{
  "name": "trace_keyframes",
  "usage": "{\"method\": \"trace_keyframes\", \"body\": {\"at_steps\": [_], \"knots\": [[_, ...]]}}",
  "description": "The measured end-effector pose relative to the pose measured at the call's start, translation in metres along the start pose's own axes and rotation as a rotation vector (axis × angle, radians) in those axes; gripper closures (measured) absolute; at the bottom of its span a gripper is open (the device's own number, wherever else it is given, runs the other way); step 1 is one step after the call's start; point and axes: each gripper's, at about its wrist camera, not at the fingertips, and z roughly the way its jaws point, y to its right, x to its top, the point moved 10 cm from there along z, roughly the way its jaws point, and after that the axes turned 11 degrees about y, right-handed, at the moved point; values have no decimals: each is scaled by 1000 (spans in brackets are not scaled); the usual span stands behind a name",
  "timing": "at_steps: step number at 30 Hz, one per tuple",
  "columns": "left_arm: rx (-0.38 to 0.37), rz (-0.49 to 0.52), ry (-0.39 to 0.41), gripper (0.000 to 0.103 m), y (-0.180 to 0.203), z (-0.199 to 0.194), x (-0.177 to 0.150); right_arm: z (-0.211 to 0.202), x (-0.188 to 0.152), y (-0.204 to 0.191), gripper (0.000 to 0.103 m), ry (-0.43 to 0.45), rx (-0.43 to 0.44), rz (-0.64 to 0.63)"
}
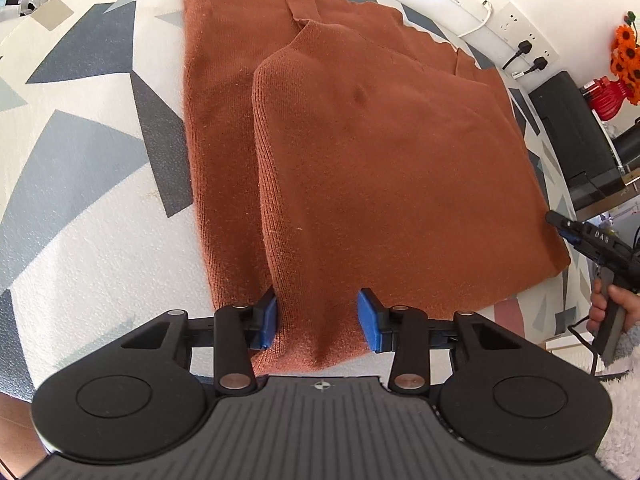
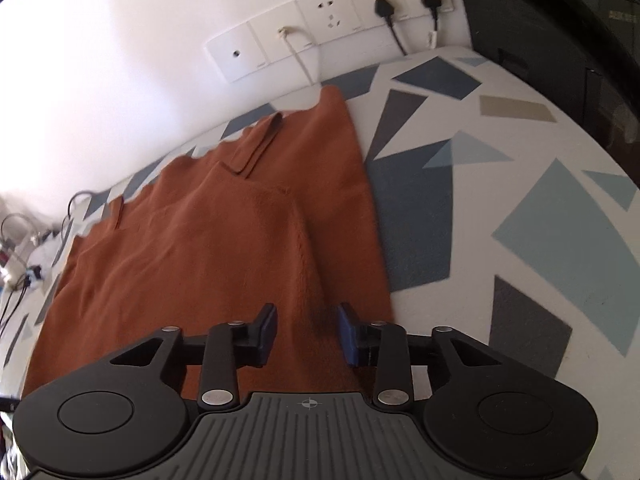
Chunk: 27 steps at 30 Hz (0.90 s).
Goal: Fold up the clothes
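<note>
a rust-brown knit garment (image 1: pixel 360 152) is lying flat on a table (image 1: pixel 88 160) covered in a white cloth with grey and blue triangles. one side is lying folded over onto the middle, making a rounded ridge running away from the left camera, with a single layer showing to its left. two narrow straps are sticking out at the far edge, toward the wall.

the left gripper (image 1: pixel 318 318) is sitting at the near edge of the garment, its jaws spread with the blue pads (image 1: pixel 269 312) on either side of a raised fold of the knit. the cloth is filling the gap, but the pads are not squeezing it tight.

the right gripper (image 2: pixel 307 326) is hovering over the near right part of the garment (image 2: pixel 208 248), close to its right edge. its jaws are spread too, with brown fabric showing between the pads (image 2: pixel 348 332); whether they are touching the cloth i cannot tell. in the left view, the right gripper (image 1: pixel 560 226) is showing at the frame's right edge, held by a hand (image 1: pixel 612 304) beside the garment's near right corner.

a white socket strip (image 2: pixel 332 24) with two black plugs is running along the wall behind the table. a black box (image 1: pixel 576 136) is sitting at the table's far right, with orange flowers (image 1: pixel 626 56) in a red vase beyond it.
</note>
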Motion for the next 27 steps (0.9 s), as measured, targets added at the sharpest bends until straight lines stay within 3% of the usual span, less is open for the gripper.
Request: {"method": "trace_keyframes", "body": {"at_steps": [5,7,8,9,14,17,21,27], "knots": [[13,-13,17,58,-2,-3,-1,13,-5,-3,68,-44,19,-24],[22,-23,27,87,-4,-5,-1,12,-7,-8,79,-61,24,-60],[27,-28,31,90,-5,-6,-1,11,-8,-10,96,-76,29,-70],[31,-33,36,91,-6,-7,-1,8,-8,-10,97,-90,32,-56],[0,-74,70,93,-8,-21,5,-21,14,-10,98,-32,80,97],[-18,-49,70,93,-6,-28,7,-45,31,-11,98,21,111,141],[-22,-29,26,93,-6,-22,1,-60,31,-1,98,27,71,137],[-9,-6,-36,93,-14,-18,-9,-52,-1,26,99,-32,-36,187]]}}
